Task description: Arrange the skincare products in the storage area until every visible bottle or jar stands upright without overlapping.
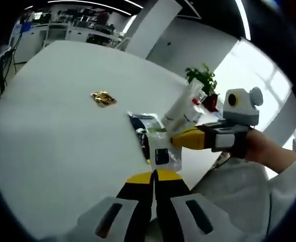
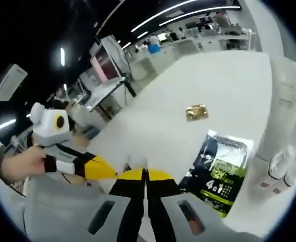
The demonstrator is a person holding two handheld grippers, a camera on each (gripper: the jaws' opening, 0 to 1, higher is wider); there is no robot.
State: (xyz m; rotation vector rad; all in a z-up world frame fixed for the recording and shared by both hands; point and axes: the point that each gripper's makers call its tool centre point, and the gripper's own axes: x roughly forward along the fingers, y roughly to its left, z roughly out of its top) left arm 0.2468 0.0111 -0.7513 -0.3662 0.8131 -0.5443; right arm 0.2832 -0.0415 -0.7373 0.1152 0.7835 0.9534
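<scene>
Left claw (image 1: 153,182): yellow-tipped jaws pressed together, nothing between them, hovering at the near edge of the white bench (image 1: 62,126). Right claw (image 2: 144,177): jaws likewise pressed together and empty, poised just short of the products. Judged: both claws were held back because no grasp had begun.

Just beyond the left claw lay a flat sachet pack (image 2: 221,171), dark glossy film with green print and "4 in 1" lettering, lying face up on the bench. Its shape is thin and pliable, so it probably cannot stand by itself. In the left gripper view the same pack appeared partly covered by a clear-wrapped item; exact overlap could not be told.

Beside the pack, on its right in the right gripper view, were white squeeze tubes (image 2: 284,116), smooth matt plastic, tapered. In the left gripper view they leaned at a slant, one against another, near the right claw's tip. One carried a red mark. Judged: these overlapped and leaned, so the task was not finished.

Farther out, well apart from the group, a small crumpled gold foil piece (image 1: 103,98) sat alone on the bare bench.

Far right edge: a potted green plant (image 1: 202,80).
</scene>
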